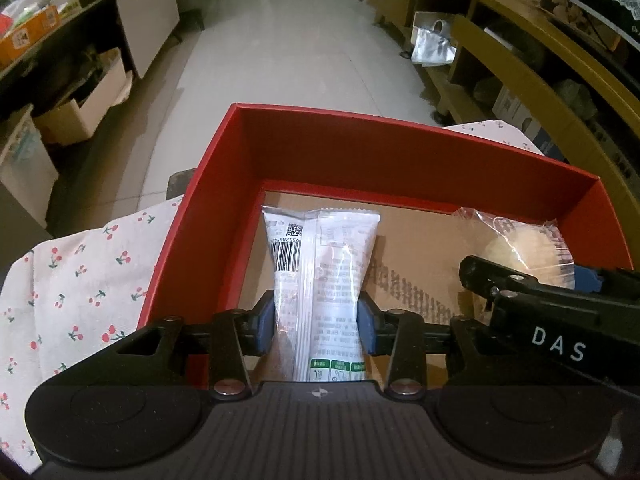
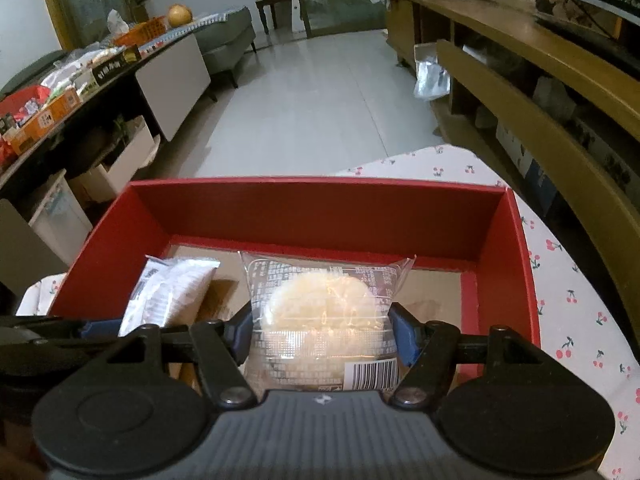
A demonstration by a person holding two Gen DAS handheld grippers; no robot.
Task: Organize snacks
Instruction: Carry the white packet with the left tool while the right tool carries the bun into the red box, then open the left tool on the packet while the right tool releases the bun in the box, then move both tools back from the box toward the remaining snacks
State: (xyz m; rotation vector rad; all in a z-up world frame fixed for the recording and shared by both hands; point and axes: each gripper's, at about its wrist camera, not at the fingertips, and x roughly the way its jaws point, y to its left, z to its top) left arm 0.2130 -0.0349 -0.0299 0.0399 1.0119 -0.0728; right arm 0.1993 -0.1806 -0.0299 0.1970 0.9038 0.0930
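Snacks go into the red box on my cherry-print bench: my left hand-held gripper is clenched on a long white snack packet, its blue pads pressing both sides, and my right hand-held gripper is grasping a clear-wrapped round pastry. Both packs hang inside the box above its brown cardboard floor. The left wrist view alone shows the packet's full length, its long axis running away from me toward the box's far wall, with a barcode, a QR code and green marks near my end; it also catches the letters "DAS" on the right tool. The right wrist view alone shows the pastry face-on, lying broad between the pads, a barcode at its near right corner; its small print is too fine to read. There the white packet appears just left of the pastry.
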